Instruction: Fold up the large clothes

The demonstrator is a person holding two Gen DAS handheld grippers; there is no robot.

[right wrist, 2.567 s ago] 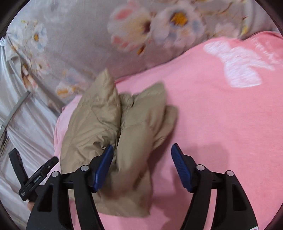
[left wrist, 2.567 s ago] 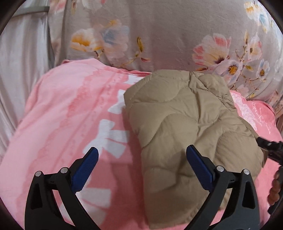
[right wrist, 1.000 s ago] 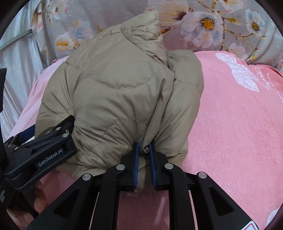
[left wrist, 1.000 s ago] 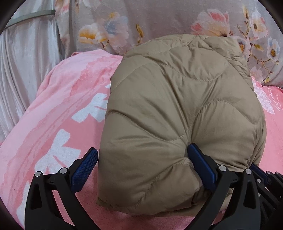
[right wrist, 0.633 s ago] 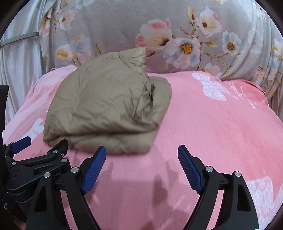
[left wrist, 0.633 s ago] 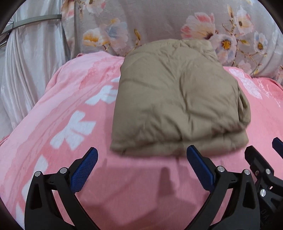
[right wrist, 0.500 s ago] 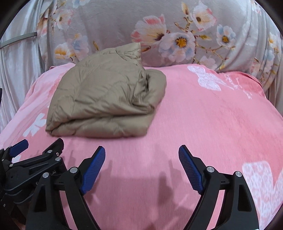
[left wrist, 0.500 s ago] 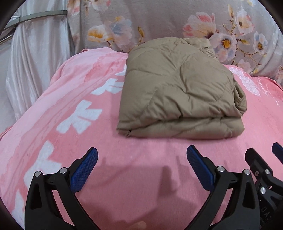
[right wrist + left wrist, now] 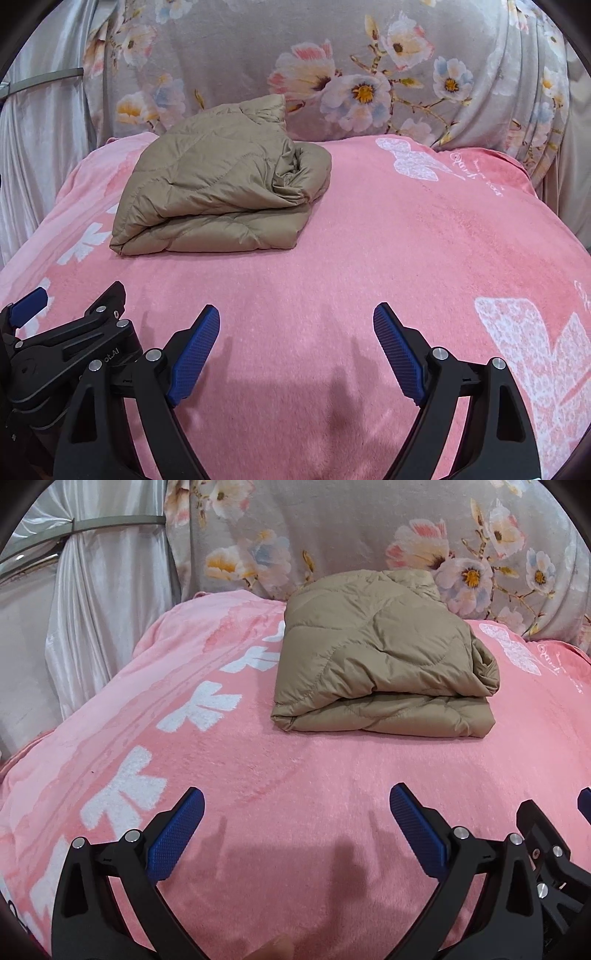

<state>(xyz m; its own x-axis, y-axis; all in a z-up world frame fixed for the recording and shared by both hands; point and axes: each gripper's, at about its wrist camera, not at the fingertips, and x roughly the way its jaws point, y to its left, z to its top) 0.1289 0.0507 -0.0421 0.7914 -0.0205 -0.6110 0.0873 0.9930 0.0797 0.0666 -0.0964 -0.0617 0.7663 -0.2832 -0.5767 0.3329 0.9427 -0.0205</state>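
Pink blanket (image 9: 258, 812) over bed, floral fabric (image 9: 229, 48) behind. Folded tan quilted jacket (image 9: 376, 657) at 12 o'clock. Left claw (image 9: 295, 823), right claw (image 9: 295, 343) both spread, empty, well apart from jacket.

Quilted, faintly glossy jacket (image 9: 380, 657) on fuzzy matt blanket (image 9: 295, 794).

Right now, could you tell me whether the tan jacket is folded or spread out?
Folded: the tan jacket lies doubled into a compact stacked bundle on the pink blanket.
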